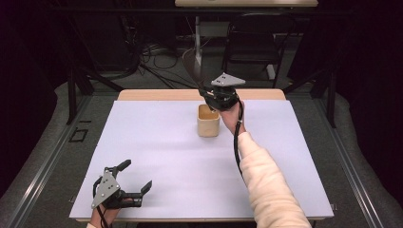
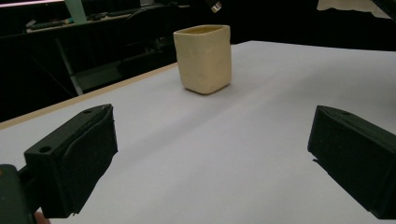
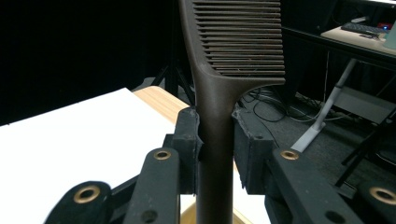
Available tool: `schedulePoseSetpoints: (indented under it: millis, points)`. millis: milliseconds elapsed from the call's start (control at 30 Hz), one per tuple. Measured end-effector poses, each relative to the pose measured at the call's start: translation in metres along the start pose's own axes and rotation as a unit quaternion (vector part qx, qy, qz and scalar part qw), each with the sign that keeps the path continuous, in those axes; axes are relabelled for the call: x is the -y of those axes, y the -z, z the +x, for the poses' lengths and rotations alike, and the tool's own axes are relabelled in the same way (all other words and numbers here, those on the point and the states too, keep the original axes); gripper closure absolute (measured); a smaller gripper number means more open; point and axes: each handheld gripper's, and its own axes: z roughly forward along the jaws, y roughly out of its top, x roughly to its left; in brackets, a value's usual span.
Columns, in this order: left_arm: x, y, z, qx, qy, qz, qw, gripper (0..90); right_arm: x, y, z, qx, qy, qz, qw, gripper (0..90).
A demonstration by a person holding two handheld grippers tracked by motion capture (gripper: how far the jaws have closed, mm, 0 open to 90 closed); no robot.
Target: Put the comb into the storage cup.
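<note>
A dark brown comb (image 3: 219, 93) stands upright with its teeth at the top, and my right gripper (image 3: 215, 135) is shut on its handle. In the high view this right gripper (image 1: 209, 96) hangs at the far rim of a cream square cup (image 1: 208, 122), which stands upright on the white table sheet (image 1: 157, 152). The handle's lower end points down toward the cup; whether it is inside is hidden. My left gripper (image 1: 137, 175) rests at the near left corner, open with nothing between its jaws. From the left gripper (image 2: 212, 154) the cup (image 2: 204, 58) shows farther off.
A bare wooden strip (image 1: 157, 95) of the table runs along its far edge. Behind it are a black chair (image 1: 252, 42), cables on the floor and a table leg (image 1: 197, 38). Dark floor drops away at both sides.
</note>
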Motion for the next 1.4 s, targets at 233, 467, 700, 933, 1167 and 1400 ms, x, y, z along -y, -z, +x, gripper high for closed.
schedulePoseSetpoints:
  millis: [233,467,700,933,1167,1400]
  points:
    - [0.0,0.0,0.0,0.0,0.001,-0.001,1.0,1.3,0.005,-0.005,0.003,0.0,0.0,-0.009,1.0,72.3]
    - [0.0,0.0,0.0,0.0,0.001,-0.001,1.0,1.4,0.011,-0.008,0.004,-0.005,-0.002,-0.014,0.9999,72.3]
    - [0.0,0.0,0.0,0.0,0.002,0.0,1.0,1.4,0.016,-0.012,0.004,-0.008,-0.003,-0.012,0.9999,72.3]
    - [0.0,0.0,0.0,-0.001,0.002,-0.002,1.0,1.4,0.022,-0.016,0.004,-0.011,-0.004,-0.009,0.9999,72.3]
    - [0.0,0.0,0.0,-0.001,0.002,-0.002,1.0,1.4,0.027,-0.018,0.003,-0.012,0.0,-0.005,0.9999,72.3]
    - [0.0,0.0,0.0,-0.001,0.002,-0.003,1.0,1.4,0.032,-0.019,0.002,-0.013,-0.001,0.0,0.9999,72.3]
